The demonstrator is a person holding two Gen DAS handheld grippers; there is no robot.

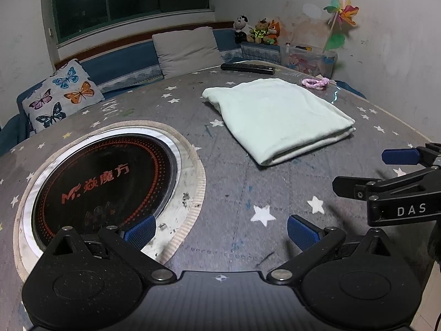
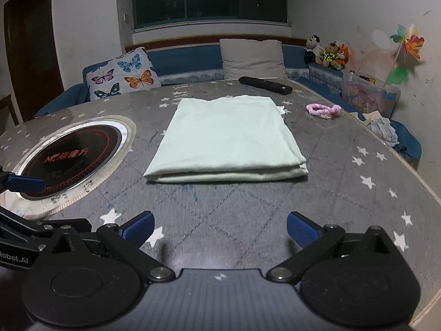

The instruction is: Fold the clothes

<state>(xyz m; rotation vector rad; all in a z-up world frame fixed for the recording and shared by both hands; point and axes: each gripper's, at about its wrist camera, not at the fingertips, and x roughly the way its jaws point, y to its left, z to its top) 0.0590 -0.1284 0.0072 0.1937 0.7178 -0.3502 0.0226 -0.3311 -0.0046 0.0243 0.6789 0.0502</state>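
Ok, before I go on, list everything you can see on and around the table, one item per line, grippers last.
folded garment: one, pale green, table middle, lying flat
induction hob: one, black with red print, set into table, left of garment
remote control: one, black, far table edge
pink cord: one, pink, right of garment
table: one, grey with white stars
butterfly cushion: one, white, on bench
plain cushion: one, beige, on bench
plush toys: three, far right corner
pinwheel: one, multicoloured, by wall
left gripper: open, empty
right gripper: open, empty

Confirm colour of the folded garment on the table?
Pale mint green, plain, no print. The folded garment shows best in the right wrist view.
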